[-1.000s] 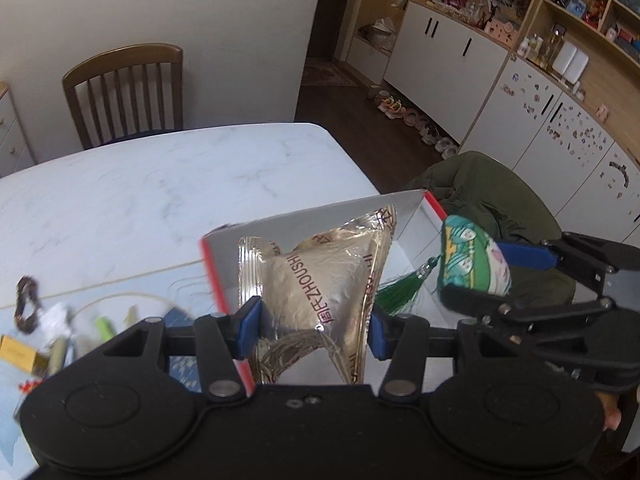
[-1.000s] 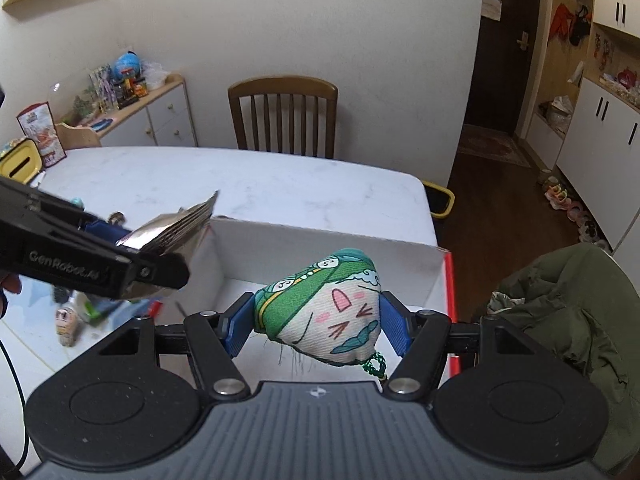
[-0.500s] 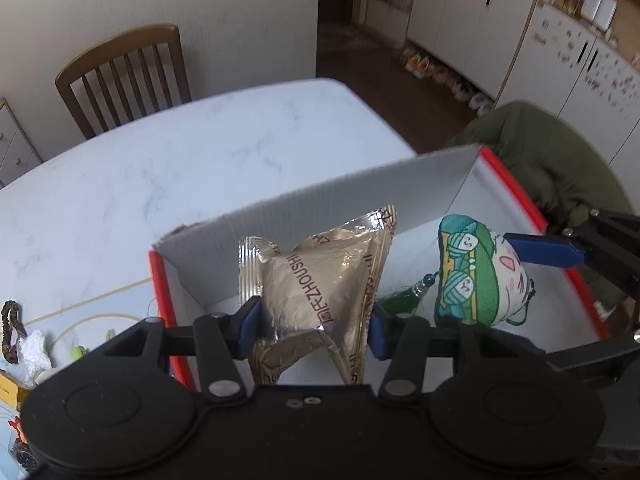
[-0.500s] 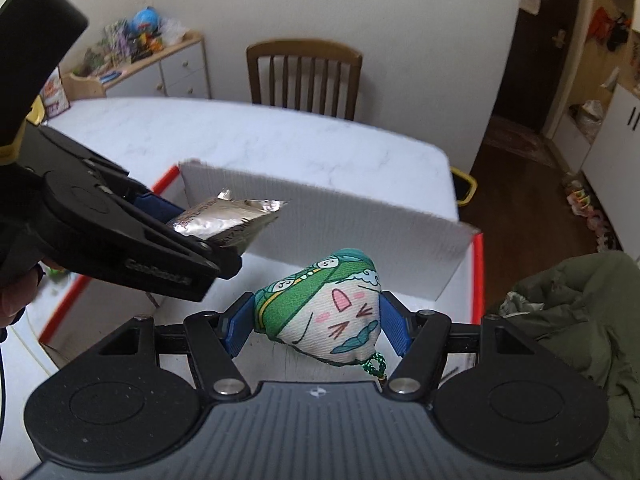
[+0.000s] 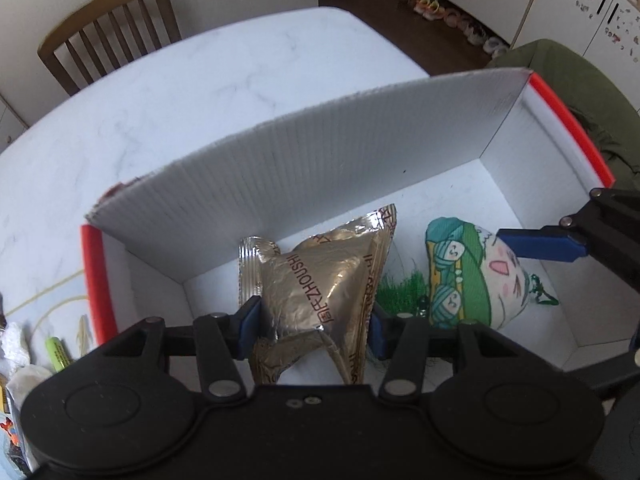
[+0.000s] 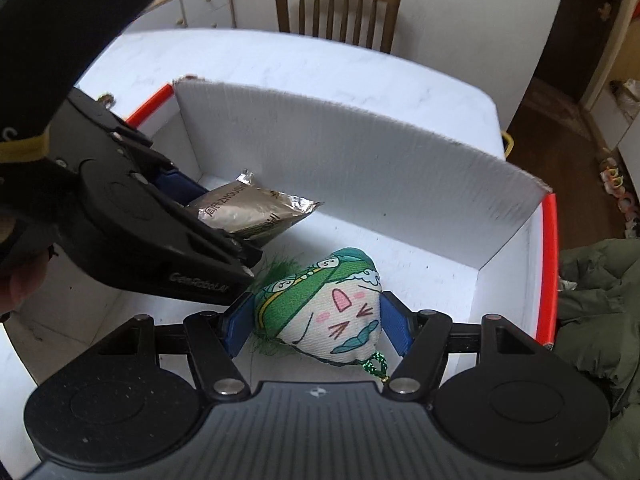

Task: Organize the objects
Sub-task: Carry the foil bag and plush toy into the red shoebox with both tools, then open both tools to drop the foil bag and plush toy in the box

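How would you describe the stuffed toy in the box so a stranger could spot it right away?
Look inside the white box with red edges on the marble table. The stuffed toy sits between the right gripper jaws, beside a shiny foil packet. It is the only cloth item: green-hooded, with a pink-cheeked cartoon face.

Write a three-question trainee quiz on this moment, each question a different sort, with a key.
1. True or false: the left claw is shut on the foil pack.
2. What does the right claw hold? A) a battery B) the plush C) nothing
3. Fill in: both items hang inside the white ____ with red edges.

Key: 1 true; 2 B; 3 box.
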Available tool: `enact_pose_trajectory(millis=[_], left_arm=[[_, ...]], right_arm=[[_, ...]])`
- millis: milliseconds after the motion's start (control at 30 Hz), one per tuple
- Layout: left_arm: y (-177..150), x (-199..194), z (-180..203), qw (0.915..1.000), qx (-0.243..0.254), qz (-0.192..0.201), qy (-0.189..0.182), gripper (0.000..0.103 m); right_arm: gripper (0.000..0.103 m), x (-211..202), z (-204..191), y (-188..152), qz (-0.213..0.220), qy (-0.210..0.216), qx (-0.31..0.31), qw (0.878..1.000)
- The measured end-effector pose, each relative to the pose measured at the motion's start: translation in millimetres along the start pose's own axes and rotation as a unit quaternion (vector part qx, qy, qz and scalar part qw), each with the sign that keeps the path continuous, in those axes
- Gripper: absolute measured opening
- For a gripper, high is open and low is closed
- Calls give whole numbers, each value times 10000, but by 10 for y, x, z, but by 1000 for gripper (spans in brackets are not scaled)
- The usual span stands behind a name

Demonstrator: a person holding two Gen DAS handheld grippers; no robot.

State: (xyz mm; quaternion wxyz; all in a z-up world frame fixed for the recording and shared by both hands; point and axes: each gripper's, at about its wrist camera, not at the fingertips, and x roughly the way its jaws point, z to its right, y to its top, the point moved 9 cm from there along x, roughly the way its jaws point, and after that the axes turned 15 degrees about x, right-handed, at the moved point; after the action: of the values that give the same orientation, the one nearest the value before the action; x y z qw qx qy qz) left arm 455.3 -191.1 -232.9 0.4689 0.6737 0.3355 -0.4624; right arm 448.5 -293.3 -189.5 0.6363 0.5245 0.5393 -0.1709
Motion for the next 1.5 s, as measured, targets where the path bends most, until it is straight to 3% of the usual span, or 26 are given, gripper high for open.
enact_pose_trajectory(millis=[233, 600, 667, 1200, 1500], left_arm=[[3, 100, -4, 9997, -2, -235, -95, 52], [-54, 77, -15, 9995, -43, -253, -167, 65], [-66, 39, -17, 9996, -76, -219, -190, 72], [56, -617, 107, 9962, -215, 752, -376, 79], [-109, -1085, 103, 9900, -119, 1372, -298, 79]], right_arm=[[68, 112, -13, -6, -548, 55, -12, 9985], [73, 69, -19, 1, -617, 194, -277, 9975], [73, 43, -9, 4, -593, 229, -281, 9976], [76, -615, 21, 60, 119, 559, 121, 9983], [76, -1038, -84, -9, 667, 496, 553, 9950]])
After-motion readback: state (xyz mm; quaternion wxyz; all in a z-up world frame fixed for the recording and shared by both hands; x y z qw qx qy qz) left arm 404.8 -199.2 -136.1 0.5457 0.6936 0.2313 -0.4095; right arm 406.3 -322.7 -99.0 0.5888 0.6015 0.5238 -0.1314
